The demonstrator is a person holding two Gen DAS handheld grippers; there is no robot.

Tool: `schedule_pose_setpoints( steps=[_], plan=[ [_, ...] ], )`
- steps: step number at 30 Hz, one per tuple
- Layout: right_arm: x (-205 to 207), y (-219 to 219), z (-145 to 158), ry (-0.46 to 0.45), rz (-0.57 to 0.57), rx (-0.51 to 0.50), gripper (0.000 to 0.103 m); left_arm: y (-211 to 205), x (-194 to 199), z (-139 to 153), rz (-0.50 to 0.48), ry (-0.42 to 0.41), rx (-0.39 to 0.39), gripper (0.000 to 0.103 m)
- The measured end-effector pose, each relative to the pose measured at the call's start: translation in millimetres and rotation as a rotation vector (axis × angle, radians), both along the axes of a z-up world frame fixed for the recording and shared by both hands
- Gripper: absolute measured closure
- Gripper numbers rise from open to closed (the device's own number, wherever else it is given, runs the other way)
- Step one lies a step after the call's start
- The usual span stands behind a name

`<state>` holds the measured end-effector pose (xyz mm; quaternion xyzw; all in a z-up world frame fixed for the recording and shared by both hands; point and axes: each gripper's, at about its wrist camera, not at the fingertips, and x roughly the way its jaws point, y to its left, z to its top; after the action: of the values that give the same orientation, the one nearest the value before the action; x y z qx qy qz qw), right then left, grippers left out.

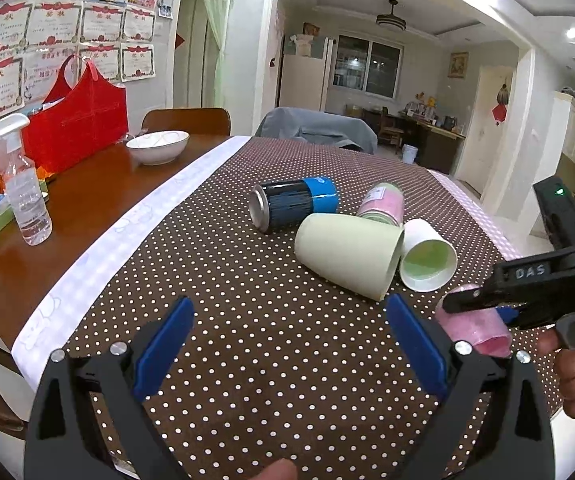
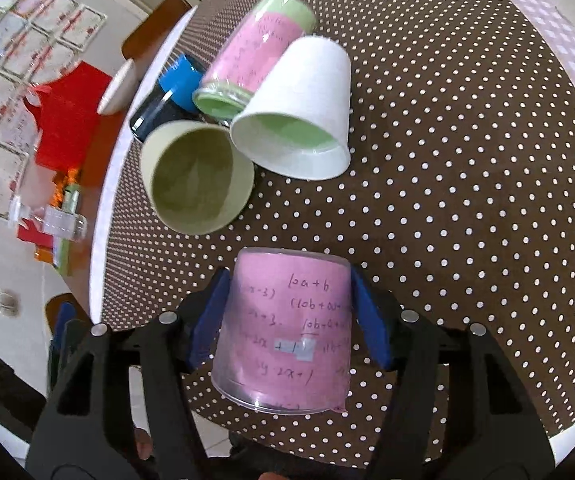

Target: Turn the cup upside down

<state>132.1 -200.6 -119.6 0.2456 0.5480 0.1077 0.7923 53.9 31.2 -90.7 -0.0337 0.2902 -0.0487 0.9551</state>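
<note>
My right gripper (image 2: 289,320) holds the pink cup (image 2: 283,336), its two blue pads (image 2: 369,320) pressed on the left and right sides of the cup wall. The cup is clear plastic with a pink paper inside that carries handwritten formulas. In the right wrist view it is above the polka-dot tablecloth (image 2: 467,200), close to the near edge of the table, with one end turned toward the camera and the other toward the table; I cannot tell which end is the mouth. In the left wrist view the same cup (image 1: 475,324) shows at the right, gripped by the black right gripper (image 1: 483,304), and I cannot tell if it touches the cloth.

My left gripper (image 1: 289,344) has its fingers wide apart and nothing is between them; it is over the cloth (image 1: 227,280), well to the left of the pink cup.

Further on the table four things lie on their sides close together: a pale green cup (image 1: 347,258) with its mouth toward my right gripper, a white paper cup (image 1: 429,254) just beside it, a pink and green cup (image 1: 381,202) behind them, and a black can with a blue band (image 1: 293,204).

On the bare wood at the left stand a white bowl (image 1: 158,146), a spray bottle (image 1: 25,188) and a red bag (image 1: 77,120).
</note>
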Motion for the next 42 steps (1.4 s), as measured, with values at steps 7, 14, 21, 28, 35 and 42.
schedule_pose_setpoints(
  steps=[7,14,21,28,35,42],
  plan=[
    [-20,-10,29,-0.167,-0.015,-0.016,0.043,-5,-1,9,0.003,-0.004,0.013,0.008],
    [-34,5,43,-0.342,-0.018,-0.096,0.043,-5,-4,16,0.019,-0.009,0.025,0.008],
    [-41,23,46,-0.500,-0.045,-0.192,0.043,-5,-8,20,0.011,-0.017,0.015,0.008],
    [-41,48,35,-0.636,-0.076,-0.310,0.043,0,-12,16,0.022,-0.013,0.018,0.008],
    [-35,64,20,-0.642,-0.081,-0.368,0.043,11,-12,19,0.046,-0.019,0.010,0.008],
    [-33,72,9,-0.618,-0.069,-0.389,0.042,15,-11,18,0.049,-0.019,0.005,0.008]
  ],
)
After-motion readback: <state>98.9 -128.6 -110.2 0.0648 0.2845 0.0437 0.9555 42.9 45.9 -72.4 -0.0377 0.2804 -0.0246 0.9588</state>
